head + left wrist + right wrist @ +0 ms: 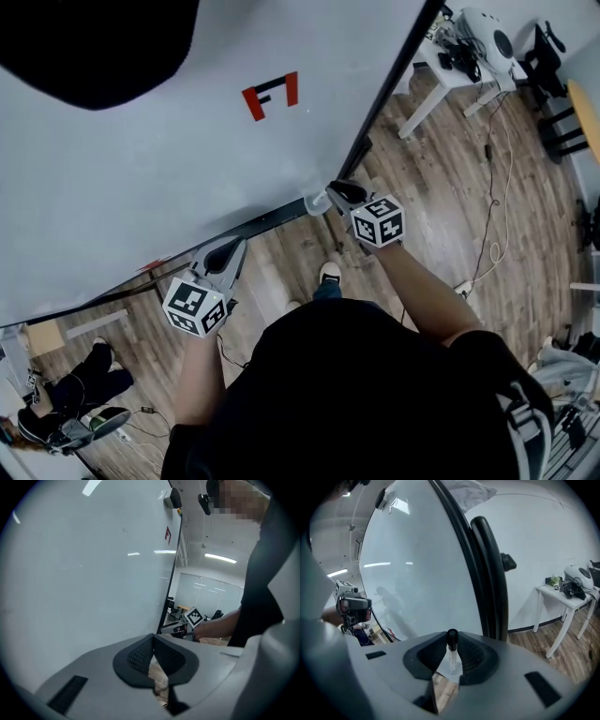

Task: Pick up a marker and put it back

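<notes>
A white-barrelled marker (452,653) with a black cap stands upright between the dark ribbed pads (474,656) of the right gripper (453,637). The jaws are clamped on its barrel, and the cap shows above the pads. In the head view the marker's pale barrel pokes out past that gripper's tip at the bottom edge of the large white whiteboard (141,178). It is close to the board's right-hand corner and just above the narrow black ledge (246,225) along the board's foot; whether it touches the ledge cannot be told. The left gripper (232,247), grey with a black-and-white patterned cube at its back, is held further left along the same ledge, well apart from the right one. Its jaws are closed together with nothing between them. A red angular mark (272,94) sits higher on the board. The person holding the grippers, in a black top, stands on brown wood-plank flooring (441,197), one white sneaker (329,272) visible between the forearms. Right of the board is a white table (448,77) loaded with dark cables and gear. At lower left, another person in dark clothes (66,394) is on the floor.
</notes>
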